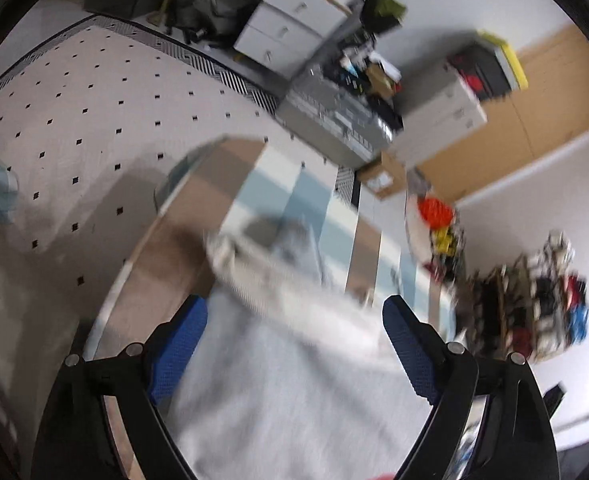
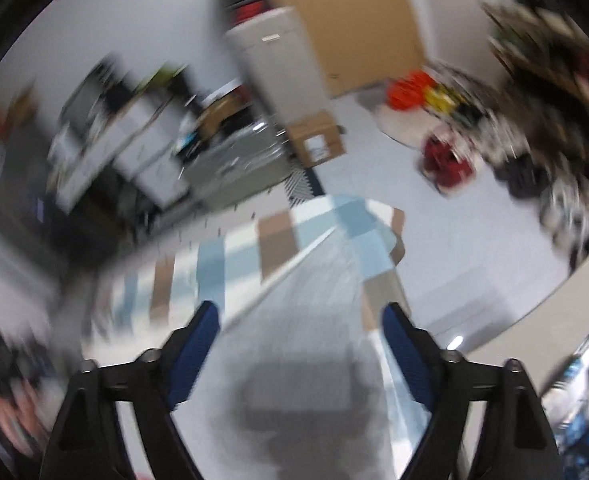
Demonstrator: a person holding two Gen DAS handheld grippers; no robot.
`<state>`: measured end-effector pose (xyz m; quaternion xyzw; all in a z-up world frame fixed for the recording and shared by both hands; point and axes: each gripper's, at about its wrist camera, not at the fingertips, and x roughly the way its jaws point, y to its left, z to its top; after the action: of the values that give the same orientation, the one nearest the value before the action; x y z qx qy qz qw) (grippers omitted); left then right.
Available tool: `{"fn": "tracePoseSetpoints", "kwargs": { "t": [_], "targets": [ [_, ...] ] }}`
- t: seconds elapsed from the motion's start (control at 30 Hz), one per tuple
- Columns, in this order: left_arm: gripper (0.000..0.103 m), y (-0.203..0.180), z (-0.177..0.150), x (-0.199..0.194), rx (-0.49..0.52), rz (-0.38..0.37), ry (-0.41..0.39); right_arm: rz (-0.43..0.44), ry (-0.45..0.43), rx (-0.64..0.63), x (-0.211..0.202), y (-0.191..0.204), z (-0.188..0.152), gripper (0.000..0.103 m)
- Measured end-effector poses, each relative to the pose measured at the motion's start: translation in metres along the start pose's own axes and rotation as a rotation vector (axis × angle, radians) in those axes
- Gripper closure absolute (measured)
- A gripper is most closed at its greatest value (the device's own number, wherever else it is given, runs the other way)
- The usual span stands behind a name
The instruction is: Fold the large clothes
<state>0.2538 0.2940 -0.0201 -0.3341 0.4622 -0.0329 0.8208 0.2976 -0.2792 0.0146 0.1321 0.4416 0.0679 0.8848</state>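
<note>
We see a dotted cream rug [image 1: 94,112] under a table in blue, white and tan blocks [image 1: 254,184]. On it lies the soft grey garment [image 1: 278,380], below both wide-open, empty grippers: left [image 1: 294,316], right [image 2: 296,322].

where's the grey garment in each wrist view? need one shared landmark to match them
Left wrist: the grey garment fills the bottom centre between the fingers, its folded edge running up-left toward the middle.
Right wrist: the grey garment runs from bottom centre up to the middle as a blurred strip.
Shared landmark: the striped blue, brown and white cloth lying under the garment; the orange item beyond also shows in both.
</note>
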Motion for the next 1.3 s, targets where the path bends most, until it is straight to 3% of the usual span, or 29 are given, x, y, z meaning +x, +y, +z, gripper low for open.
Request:
{"fn": "tracePoseSetpoints", "kwargs": {
  "t": [0.07,0.17,0.3,0.37,0.43,0.57,0.73,0.9,1.0,1.07,1.13,1.17,1.23,1.3],
  "targets": [
    [0.016,-0.003,-0.02,0.007,0.04,0.044,0.05,-0.015,0.027,-0.143,-0.001,0.026,-0.028,0.01],
    [0.016,-0.003,-0.048,0.028,0.08,0.117,0.153,-0.012,0.096,-0.249,0.006,0.043,-0.069,0.01],
    [0.016,0.02,-0.091,0.034,0.045,0.104,0.255,0.115,0.185,-0.086,0.013,0.021,-0.114,0.01],
    [0.016,0.028,-0.109,0.031,0.041,0.113,0.263,0.182,0.191,0.004,0.008,0.01,-0.135,0.01],
    [0.016,0.032,-0.123,0.028,0.065,0.115,0.273,0.223,0.186,0.01,0.007,0.005,-0.155,0.01],
    [0.016,0.028,-0.128,0.031,0.112,0.175,0.247,0.018,0.216,-0.063,0.034,0.004,-0.171,0.01],
    [0.016,0.008,-0.132,0.042,0.231,0.323,0.217,-0.06,0.222,-0.099,0.057,0.007,-0.161,0.013],
    [0.012,-0.001,-0.139,0.047,0.34,0.388,0.192,-0.186,0.232,-0.272,0.065,0.023,-0.169,0.013],
    [0.012,-0.004,-0.144,0.041,0.402,0.46,0.202,-0.223,0.218,-0.225,0.052,0.019,-0.168,0.013],
    [0.012,0.001,-0.146,0.027,0.383,0.507,0.176,-0.193,0.178,-0.145,0.033,0.01,-0.168,0.011],
    [0.012,0.011,-0.147,0.005,0.31,0.404,0.164,-0.085,0.157,-0.037,0.013,-0.006,-0.173,0.011],
    [0.012,0.017,-0.148,-0.002,0.264,0.334,0.171,0.011,0.147,0.06,0.004,-0.02,-0.177,0.009],
    [0.012,0.041,-0.151,-0.014,0.096,0.131,0.208,0.149,0.159,0.244,-0.003,-0.046,-0.188,0.006],
    [0.012,0.064,-0.154,-0.012,-0.063,-0.018,0.252,0.186,0.205,0.376,0.0,-0.062,-0.198,0.006]
  ]
}}
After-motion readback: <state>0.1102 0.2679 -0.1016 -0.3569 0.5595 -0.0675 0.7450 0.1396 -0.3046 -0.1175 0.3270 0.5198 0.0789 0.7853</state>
